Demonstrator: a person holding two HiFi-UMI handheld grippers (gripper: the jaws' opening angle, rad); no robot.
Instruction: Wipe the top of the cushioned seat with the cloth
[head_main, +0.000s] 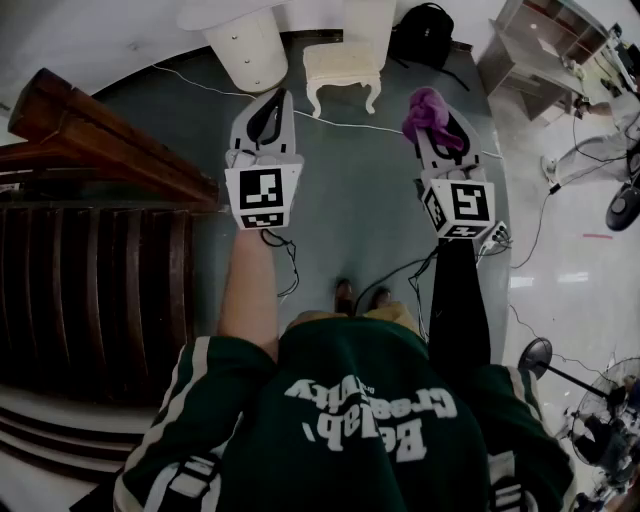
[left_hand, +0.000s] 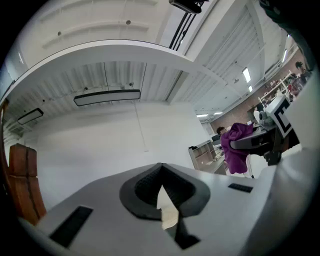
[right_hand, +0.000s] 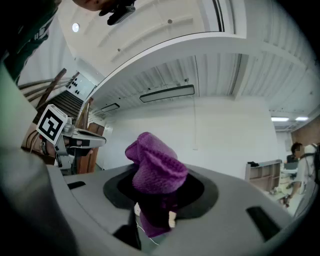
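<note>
Jaws of the right gripper (head_main: 440, 120) pinch the purple cloth (head_main: 427, 110), upper right. Left gripper (head_main: 271, 105) jaws are closed on nothing; the cushioned seat (head_main: 343, 62) stands at top middle.

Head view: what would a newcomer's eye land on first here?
The bright purple cloth stands out, bunched in the right gripper at upper right. Just beyond, between the two grippers, a small white cushioned seat stands on the grey floor. The left gripper is shut on nothing, beside dark wooden stairs at left.
</note>
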